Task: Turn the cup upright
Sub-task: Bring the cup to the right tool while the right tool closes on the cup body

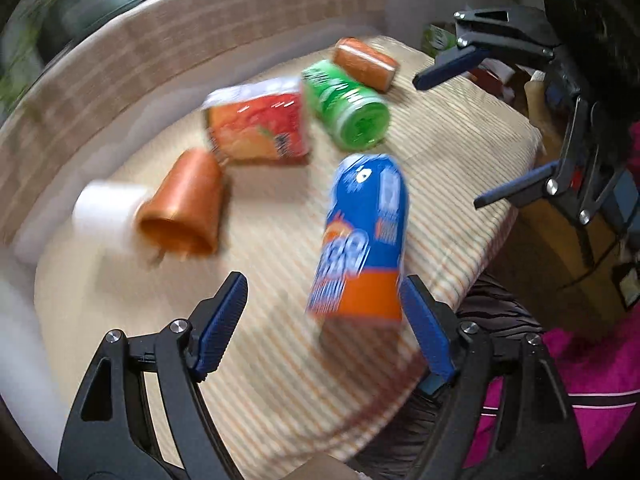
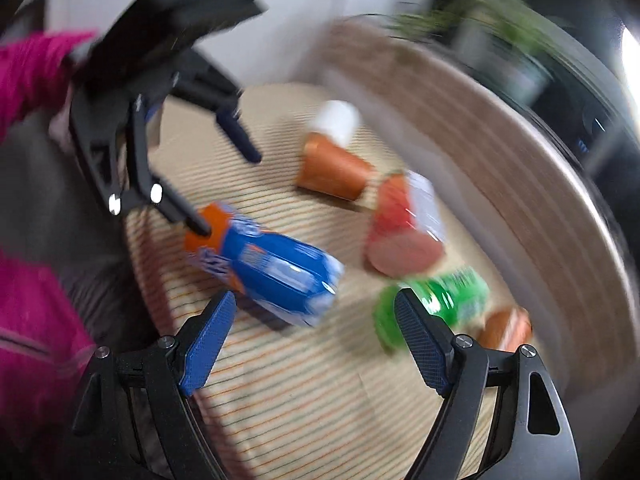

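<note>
An orange cup [image 1: 184, 204] lies on its side on the striped tablecloth [image 1: 280, 360], its mouth toward the near left; it also shows in the right wrist view [image 2: 334, 172]. A white cup [image 1: 106, 212] lies beside it, also in the right wrist view [image 2: 335, 122]. My left gripper [image 1: 324, 328] is open and empty, with a blue and orange can [image 1: 366, 236] lying just by its right finger. My right gripper [image 2: 314, 332] is open and empty above the cloth; it shows in the left wrist view [image 1: 448, 140] at the far right. Both views are motion-blurred.
A red juice carton [image 1: 260, 124], a green can [image 1: 346, 110] and a small orange box [image 1: 366, 64] lie on the cloth. A beige sofa back [image 1: 120, 72] runs behind. The table edge [image 1: 500, 220] drops off at the right. A plant [image 1: 60, 8] stands behind.
</note>
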`<state>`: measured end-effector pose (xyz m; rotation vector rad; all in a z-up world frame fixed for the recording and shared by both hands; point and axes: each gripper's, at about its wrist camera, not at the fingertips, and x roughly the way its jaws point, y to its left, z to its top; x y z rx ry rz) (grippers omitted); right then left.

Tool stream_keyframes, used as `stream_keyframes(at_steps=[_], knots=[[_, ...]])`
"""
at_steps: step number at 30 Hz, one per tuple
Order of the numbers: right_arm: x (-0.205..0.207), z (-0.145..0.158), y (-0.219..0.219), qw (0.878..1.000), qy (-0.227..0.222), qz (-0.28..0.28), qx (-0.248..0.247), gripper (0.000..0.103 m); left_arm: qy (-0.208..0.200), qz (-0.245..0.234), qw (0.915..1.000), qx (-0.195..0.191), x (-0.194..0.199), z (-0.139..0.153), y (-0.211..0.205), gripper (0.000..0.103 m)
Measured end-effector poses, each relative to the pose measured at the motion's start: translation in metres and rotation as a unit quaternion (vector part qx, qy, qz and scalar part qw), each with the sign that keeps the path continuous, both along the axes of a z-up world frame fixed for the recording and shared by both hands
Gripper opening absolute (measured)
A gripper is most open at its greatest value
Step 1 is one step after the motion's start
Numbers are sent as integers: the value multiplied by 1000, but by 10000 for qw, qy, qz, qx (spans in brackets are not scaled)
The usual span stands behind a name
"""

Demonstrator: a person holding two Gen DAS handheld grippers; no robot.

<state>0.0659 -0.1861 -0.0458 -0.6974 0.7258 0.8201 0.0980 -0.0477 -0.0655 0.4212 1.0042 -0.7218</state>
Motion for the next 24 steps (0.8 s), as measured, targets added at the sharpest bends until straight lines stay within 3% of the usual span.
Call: stream_keyframes(at_steps=[5, 11, 24], knots=[[-3, -16, 44, 9928, 109, 977, -683, 82, 297, 901, 9955, 62, -17, 0, 37, 81], [-9, -39, 81, 9696, 0, 1852, -1599, 82, 417, 1849, 9814, 306, -32, -3, 69, 81], [-2, -68, 110, 9285, -20, 2582, -2670, 81, 454, 2331, 9711, 235, -48, -6, 95, 81]])
